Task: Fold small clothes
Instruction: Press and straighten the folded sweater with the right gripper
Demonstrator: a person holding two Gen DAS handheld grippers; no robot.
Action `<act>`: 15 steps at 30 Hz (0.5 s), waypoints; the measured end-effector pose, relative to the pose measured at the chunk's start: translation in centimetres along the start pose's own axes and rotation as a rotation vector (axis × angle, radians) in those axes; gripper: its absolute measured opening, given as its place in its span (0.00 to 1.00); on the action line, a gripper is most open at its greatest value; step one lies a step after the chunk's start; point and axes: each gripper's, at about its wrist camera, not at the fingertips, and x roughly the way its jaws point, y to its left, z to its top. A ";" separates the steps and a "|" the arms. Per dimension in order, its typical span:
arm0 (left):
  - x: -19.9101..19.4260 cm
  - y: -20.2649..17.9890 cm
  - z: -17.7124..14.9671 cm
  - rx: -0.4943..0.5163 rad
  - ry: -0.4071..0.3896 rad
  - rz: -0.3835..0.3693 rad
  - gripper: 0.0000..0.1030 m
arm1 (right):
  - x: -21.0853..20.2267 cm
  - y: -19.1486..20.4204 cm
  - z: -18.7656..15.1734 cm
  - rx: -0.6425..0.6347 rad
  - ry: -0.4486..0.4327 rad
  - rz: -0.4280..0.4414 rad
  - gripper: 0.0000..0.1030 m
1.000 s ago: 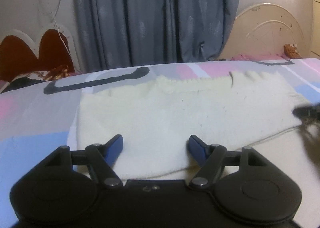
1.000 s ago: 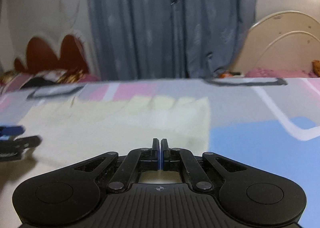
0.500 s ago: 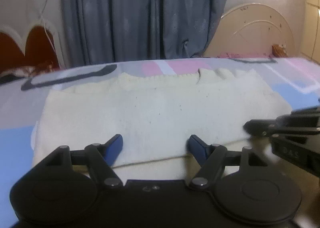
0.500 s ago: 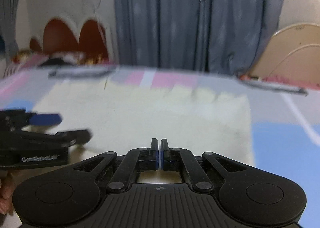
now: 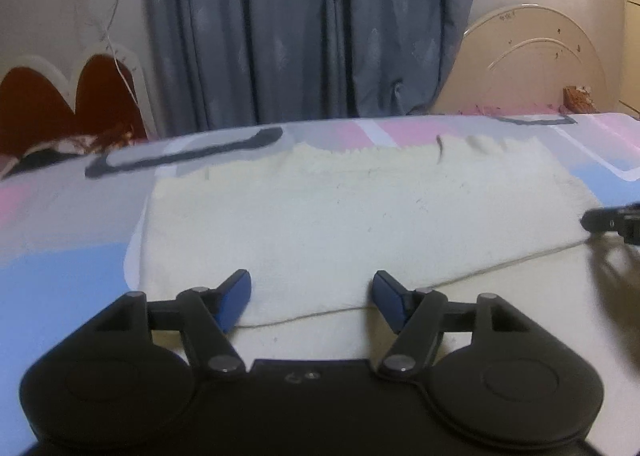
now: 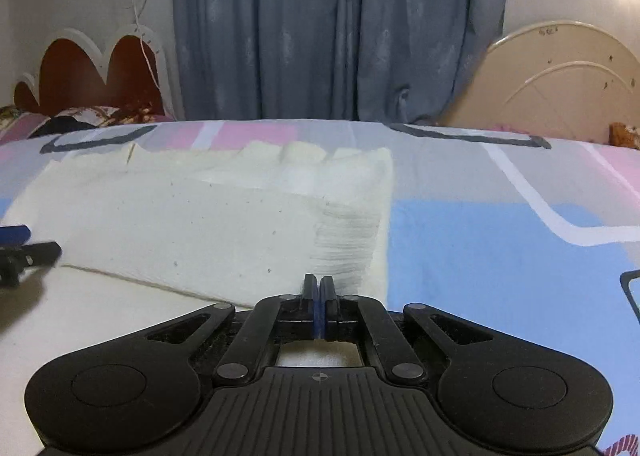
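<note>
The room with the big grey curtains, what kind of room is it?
Most likely a bedroom. The cream knitted garment lies on a bed with a pink, blue and grey patterned sheet. A cream arched headboard stands behind it, beside long grey-blue curtains.

garment [image 5: 360,224]: cream (knit) | bedsheet [image 6: 480,240]: pink-blue-grey blocks | curtain [image 5: 304,28]: grey-blue
</note>
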 end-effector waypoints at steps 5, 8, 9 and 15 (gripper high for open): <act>0.4 0.0 -0.5 0.001 0.023 0.013 0.68 | -0.1 -0.3 -0.5 0.024 -0.003 -0.012 0.00; 0.4 -0.2 -0.7 0.019 0.022 0.022 0.69 | -0.2 0.2 -0.2 0.004 0.003 -0.021 0.00; 0.4 -0.2 -0.7 0.018 0.023 0.023 0.69 | -0.2 0.2 -0.3 0.001 0.003 -0.023 0.00; 0.4 -0.2 -0.8 0.025 0.024 0.030 0.70 | -0.1 -0.2 -0.4 0.000 0.001 -0.021 0.00</act>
